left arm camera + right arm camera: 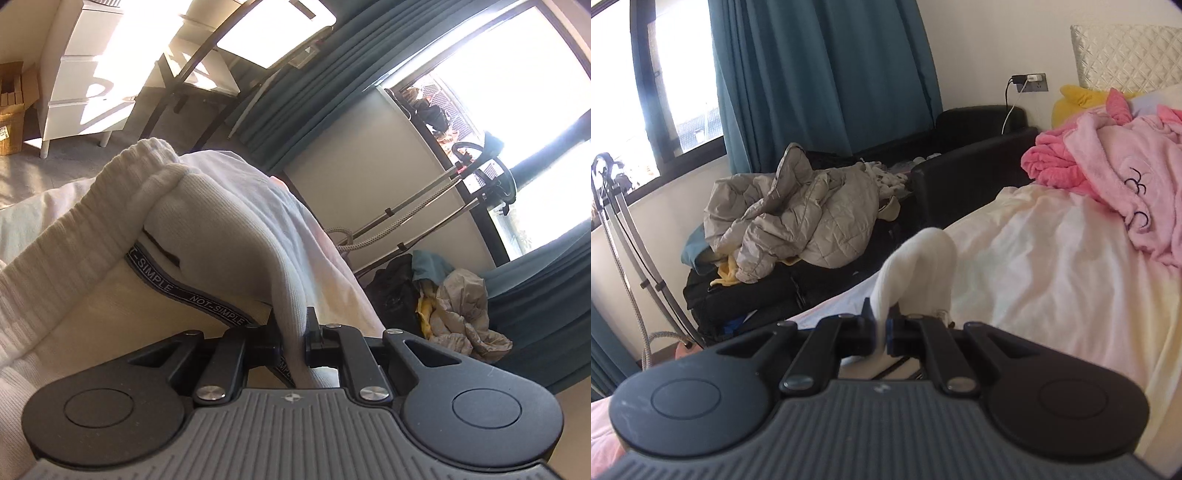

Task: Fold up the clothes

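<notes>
Clenched on white cloth, the left hand-held gripper [293, 338] is pinching a bunched fold of a white sweatshirt [207, 221], whose ribbed hem [74, 236] is arching up and away to the left and whose inner neck tape [173, 286] is showing the words NOT-SIMPLE. That garment is filling the middle and left of the left wrist view, hanging from the jaws above the pale bed [22, 218]. Right hand-held gripper [882, 326] is likewise gripping tight, its jaws pressing on a narrow white fold of the same kind of cloth [916, 258], which is rising in a loop just ahead of the fingertips; I cannot tell from these views whether it is the same garment. Beneath it the cream bed cover [1052, 266] is spreading out to the right, with a pink fleece robe [1119, 158] lying crumpled near the quilted headboard [1126, 51]. Beside the bed, a beige quilted jacket [798, 218] is lying heaped on a dark sofa [975, 162], in front of teal curtains [820, 74]. A garment steamer stand [617, 206] is standing by the window [683, 74], at the left edge of the right wrist view.
</notes>
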The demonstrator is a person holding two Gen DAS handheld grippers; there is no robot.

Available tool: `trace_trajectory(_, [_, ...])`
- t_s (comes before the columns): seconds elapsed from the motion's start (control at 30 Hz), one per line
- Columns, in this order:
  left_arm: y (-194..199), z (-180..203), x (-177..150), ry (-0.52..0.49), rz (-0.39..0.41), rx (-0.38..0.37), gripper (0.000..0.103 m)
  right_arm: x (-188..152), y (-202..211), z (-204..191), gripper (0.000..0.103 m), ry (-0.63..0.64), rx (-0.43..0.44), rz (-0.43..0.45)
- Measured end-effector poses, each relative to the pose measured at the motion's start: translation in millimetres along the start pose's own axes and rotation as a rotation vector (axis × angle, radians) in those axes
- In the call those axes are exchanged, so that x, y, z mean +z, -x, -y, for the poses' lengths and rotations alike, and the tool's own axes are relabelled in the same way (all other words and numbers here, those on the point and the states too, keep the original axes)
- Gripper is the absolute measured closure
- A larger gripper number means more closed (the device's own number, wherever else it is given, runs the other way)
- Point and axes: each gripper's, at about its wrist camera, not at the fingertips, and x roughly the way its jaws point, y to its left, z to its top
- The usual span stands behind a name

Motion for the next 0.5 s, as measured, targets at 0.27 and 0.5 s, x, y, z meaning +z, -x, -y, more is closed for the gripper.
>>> trace_trajectory(0.27, [-11.5,-9.1,-6.7,-0.011,-0.004,0.090,0.056,-24.9,-48.1,-3.5,0.066,0.021,0.000,-0.137])
trace_trajectory(0.5, [51.2,-12.3,-39.0,-0.088,0.048,-0.038,0.017,-14.2,15.5,22.8,0.040,-0.003,0.054,-0.150])
